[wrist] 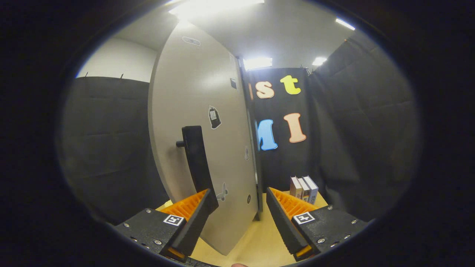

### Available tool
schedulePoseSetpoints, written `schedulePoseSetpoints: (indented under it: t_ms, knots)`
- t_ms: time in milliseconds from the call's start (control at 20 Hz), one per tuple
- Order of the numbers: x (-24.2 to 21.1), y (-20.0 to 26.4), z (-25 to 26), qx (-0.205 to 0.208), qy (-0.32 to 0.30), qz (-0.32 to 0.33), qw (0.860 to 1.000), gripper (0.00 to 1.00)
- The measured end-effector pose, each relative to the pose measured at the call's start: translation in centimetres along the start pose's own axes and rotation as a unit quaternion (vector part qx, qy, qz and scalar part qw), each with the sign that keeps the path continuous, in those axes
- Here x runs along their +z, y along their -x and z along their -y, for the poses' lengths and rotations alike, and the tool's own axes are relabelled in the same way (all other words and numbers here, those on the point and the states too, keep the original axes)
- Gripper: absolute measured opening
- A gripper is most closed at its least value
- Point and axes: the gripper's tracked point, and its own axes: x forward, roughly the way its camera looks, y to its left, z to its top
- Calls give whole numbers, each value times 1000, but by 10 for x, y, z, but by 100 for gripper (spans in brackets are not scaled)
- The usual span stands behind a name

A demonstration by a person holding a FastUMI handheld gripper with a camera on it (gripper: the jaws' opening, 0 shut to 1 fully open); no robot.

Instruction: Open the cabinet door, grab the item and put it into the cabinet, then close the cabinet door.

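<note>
Black cloth walls enclose a booth under bright ceiling lights, above a pale wooden tabletop.

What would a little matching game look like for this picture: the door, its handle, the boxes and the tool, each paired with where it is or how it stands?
Things:
1. cabinet door
2. handle
3. boxes
4. tool

Descriptions:
A. upright in a row, beyond the right finger
B. fingers apart, holding nothing
C. dark bar just beyond the left finger
D. pale panel with stickers, swung open

Pairs: 1-D, 2-C, 3-A, 4-B
</note>
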Motion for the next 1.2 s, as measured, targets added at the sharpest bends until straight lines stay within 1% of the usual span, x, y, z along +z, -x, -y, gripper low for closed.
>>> schedulePoseSetpoints:
  t_ms: [100, 400, 700, 850, 1000, 1200]
  knots:
    - [-1, -9, -18, 8, 7, 1, 1000, 91]
    - [-5, -39, -75, 37, -1, -2, 999, 91]
    - [-14, -85, -134, 62, 2, -9, 998, 91]
    - [-19, -108, -161, 66, 10, -10, 998, 91]
    - [-21, -127, -179, 60, 6, -9, 998, 91]
    - [-22, -140, -186, 33, 0, -6, 999, 91]
